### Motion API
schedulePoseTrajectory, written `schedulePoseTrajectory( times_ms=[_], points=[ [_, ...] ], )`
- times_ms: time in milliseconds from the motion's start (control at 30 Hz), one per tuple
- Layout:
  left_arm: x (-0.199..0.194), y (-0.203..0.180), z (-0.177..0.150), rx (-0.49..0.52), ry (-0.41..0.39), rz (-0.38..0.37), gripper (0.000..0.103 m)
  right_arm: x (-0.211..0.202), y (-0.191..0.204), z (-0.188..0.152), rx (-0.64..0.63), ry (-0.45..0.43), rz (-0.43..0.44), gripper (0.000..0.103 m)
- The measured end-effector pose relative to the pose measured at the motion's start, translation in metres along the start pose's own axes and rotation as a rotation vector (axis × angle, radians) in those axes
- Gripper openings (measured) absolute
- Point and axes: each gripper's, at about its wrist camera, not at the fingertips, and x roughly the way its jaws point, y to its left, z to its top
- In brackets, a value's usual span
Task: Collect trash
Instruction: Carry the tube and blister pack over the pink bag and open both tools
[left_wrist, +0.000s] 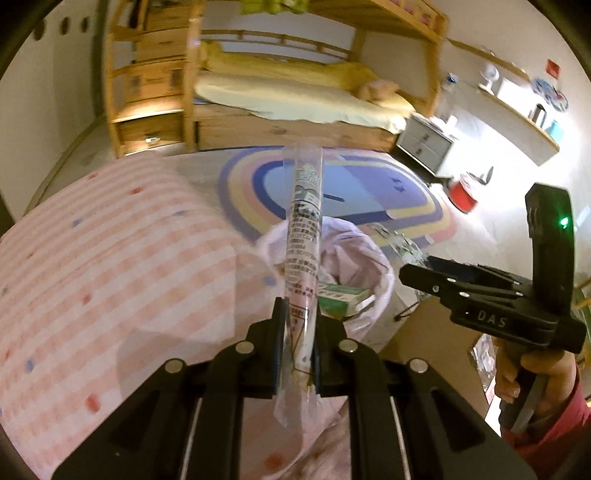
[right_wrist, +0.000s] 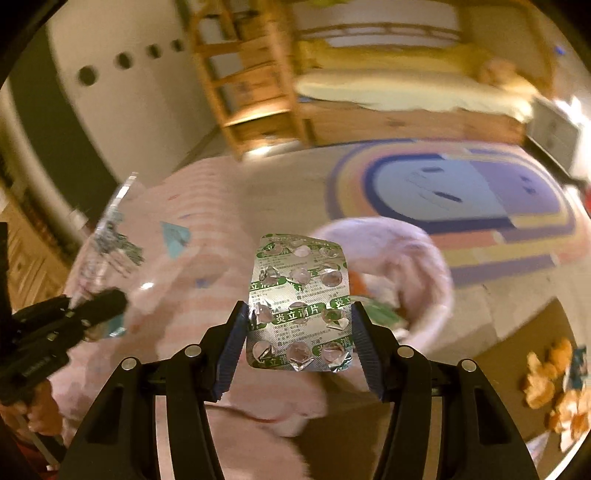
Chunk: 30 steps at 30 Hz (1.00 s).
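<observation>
Holding: the left gripper (left_wrist: 297, 314) has its fingers pinched on a long clear plastic wrapper with printed text (left_wrist: 303, 236), which stands up and away from the fingers.
Wrapper place: in the left wrist view its upper length crosses in front of the pink-lined trash bin (left_wrist: 373, 254); its lower end hangs out behind the fingers.
Right gripper: the right gripper (right_wrist: 299, 325) has its fingers closed against the two side edges of a silver blister pack with green printed labels (right_wrist: 299, 295), its foil pockets torn open.
Blister pack place: just left of the bin's rim (right_wrist: 439, 258) in the right wrist view, held above the pink cloth.
Bin contents: a green and white carton (left_wrist: 341, 297) lies inside the bin, against the near wall.
Bin place: beside the pink checked cloth with coloured dots (left_wrist: 110, 258), with the rainbow-ringed rug (left_wrist: 369, 184) on the floor beyond it.
Other scraps: orange peel pieces (right_wrist: 550, 384) lie on a brown surface well to the right of the bin.
Background: a wooden bunk bed with yellow bedding (left_wrist: 280, 92) stands beyond the rug.
Sharpness: the right wrist view is motion-blurred around the bin.
</observation>
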Motion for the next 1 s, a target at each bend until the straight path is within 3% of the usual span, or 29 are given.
schedulePoseTrajectory(
  times_ms=[200, 533, 667, 733, 833, 867, 933, 1000],
  points=[
    [0.048, -0.025, 0.029, 0.053, 0.068, -0.037, 0.012, 0.012, -0.051, 0.001, 0.105, 0.011, -0.058, 0.056],
    [0.130, -0.042, 0.059, 0.072, 0.198, -0.081, 0.020, 0.047, -0.073, 0.010, 0.148, 0.047, -0.060, 0.056],
    [0.147, -0.043, 0.064, 0.078, 0.217, -0.071, 0.044, 0.054, -0.080, 0.012, 0.162, 0.056, -0.063, 0.056],
    [0.155, -0.040, 0.067, 0.071, 0.222, -0.060, 0.046, 0.059, -0.082, 0.013, 0.166, 0.062, -0.064, 0.056],
    [0.157, -0.037, 0.069, 0.058, 0.213, -0.047, 0.063, 0.069, -0.088, 0.018, 0.171, 0.073, -0.061, 0.056],
    [0.155, -0.034, 0.070, 0.048, 0.202, -0.036, 0.074, 0.073, -0.089, 0.019, 0.173, 0.073, -0.060, 0.057],
    [0.151, -0.029, 0.072, 0.034, 0.181, -0.040, 0.077, 0.078, -0.089, 0.022, 0.174, 0.067, -0.056, 0.058],
    [0.145, -0.022, 0.073, 0.010, 0.164, -0.046, 0.084, 0.085, -0.088, 0.025, 0.175, 0.072, -0.042, 0.069]
  ],
)
